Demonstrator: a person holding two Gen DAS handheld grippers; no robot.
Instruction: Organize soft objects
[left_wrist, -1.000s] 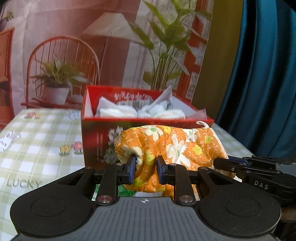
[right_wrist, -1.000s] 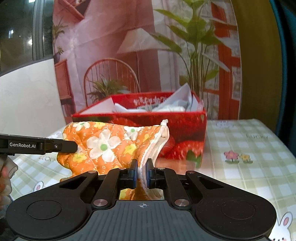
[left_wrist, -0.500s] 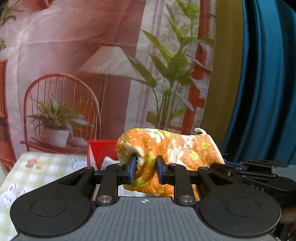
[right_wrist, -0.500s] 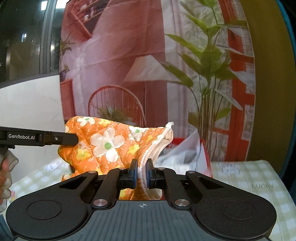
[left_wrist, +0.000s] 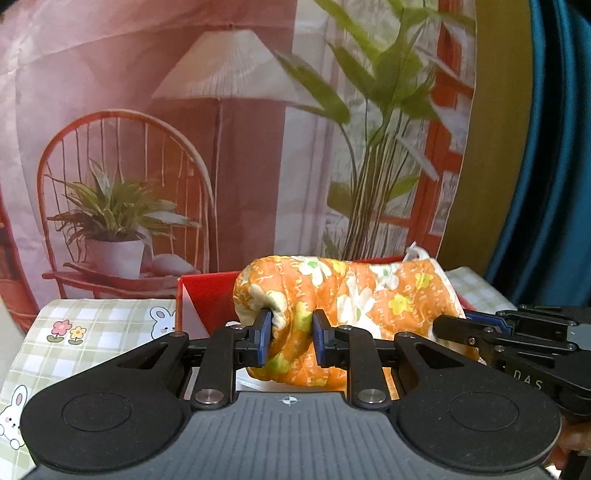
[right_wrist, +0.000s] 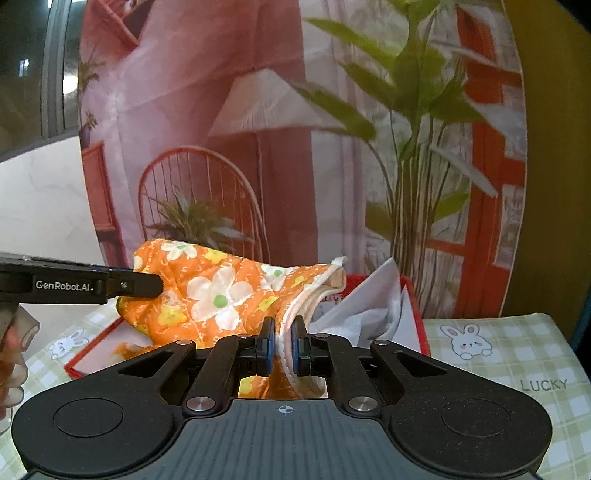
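The left gripper (left_wrist: 290, 341) pinches the mitt's (left_wrist: 354, 291) bunched thumb end; the right gripper (right_wrist: 283, 347) clamps its white cuff (fingers nearly closed). The mitt hangs above the red box (right_wrist: 413, 295) on the surface (right_wrist: 517, 354).

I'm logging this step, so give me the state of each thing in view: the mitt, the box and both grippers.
Mitt: held up off the table, bunched at one end, above the box.
Box: open, white paper inside.
Left gripper: shut on the mitt's bunched end.
Right gripper: shut on the mitt's white-edged cuff.
Tablecloth: flat on the table.
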